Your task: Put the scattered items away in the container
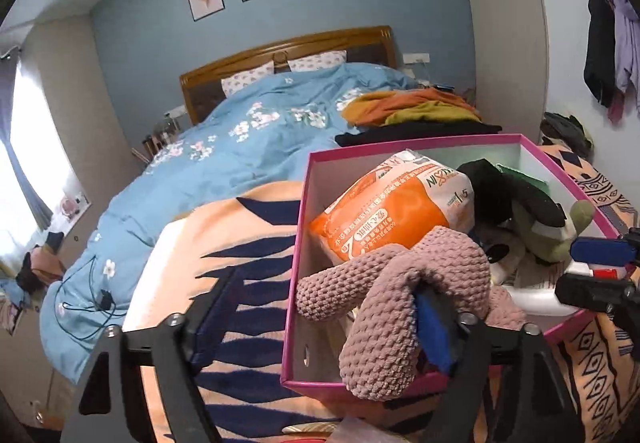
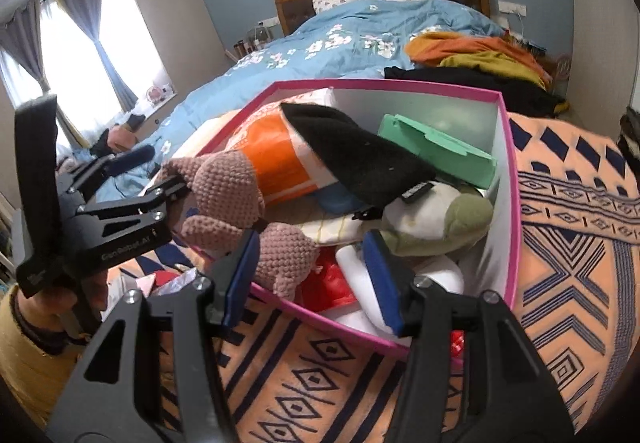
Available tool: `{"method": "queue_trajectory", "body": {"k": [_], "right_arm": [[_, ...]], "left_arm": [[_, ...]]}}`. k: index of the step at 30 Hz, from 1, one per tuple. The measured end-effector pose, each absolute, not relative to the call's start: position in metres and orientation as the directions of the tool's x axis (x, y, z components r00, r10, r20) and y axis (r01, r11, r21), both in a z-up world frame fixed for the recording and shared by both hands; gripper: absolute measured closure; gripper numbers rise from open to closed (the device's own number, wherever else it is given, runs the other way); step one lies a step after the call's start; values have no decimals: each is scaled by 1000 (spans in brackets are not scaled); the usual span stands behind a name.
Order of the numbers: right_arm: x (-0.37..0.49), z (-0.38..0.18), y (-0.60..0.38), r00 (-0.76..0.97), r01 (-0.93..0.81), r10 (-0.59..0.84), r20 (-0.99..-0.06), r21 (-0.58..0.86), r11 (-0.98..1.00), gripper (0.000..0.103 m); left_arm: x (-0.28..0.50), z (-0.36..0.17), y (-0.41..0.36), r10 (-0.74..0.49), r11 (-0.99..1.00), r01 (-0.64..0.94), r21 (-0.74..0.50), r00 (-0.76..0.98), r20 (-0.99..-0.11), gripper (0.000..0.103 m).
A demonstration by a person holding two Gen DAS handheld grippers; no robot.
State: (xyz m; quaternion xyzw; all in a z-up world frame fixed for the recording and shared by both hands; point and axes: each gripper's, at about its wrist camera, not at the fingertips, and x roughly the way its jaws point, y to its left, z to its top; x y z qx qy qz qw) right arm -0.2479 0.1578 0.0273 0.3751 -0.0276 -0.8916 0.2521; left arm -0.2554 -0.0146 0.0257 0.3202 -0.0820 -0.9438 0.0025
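Observation:
A pink-rimmed box stands on the patterned blanket, packed with an orange tissue pack, a black knit hat, a green case and a green-and-white plush. A pink crochet toy hangs over the box's near-left rim, half inside. My left gripper stands open there; the toy drapes over its right finger only. My right gripper is open at the box's near corner, above a toy leg, red wrapping and a white object.
The orange-and-navy blanket covers the bed's foot; a blue floral duvet lies beyond. Folded orange, mustard and black clothes sit behind the box. Loose red and clear packaging lies by the box's near-left side. A yellow sleeve holds the left gripper.

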Motion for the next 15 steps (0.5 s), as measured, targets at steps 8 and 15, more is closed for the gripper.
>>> {"method": "queue_trajectory", "body": {"k": [8,15], "right_arm": [[-239,12,149,-655,411,-417,-630,167,-896,29],[-223,11,154,-732,363,-353,-582,105,-926,16]], "left_arm": [[-243,21,-29,-53,-997,12,73,-798,-600,7],[-216,31,-33,-28,-999,38,-6,-827,-562,0]]}}
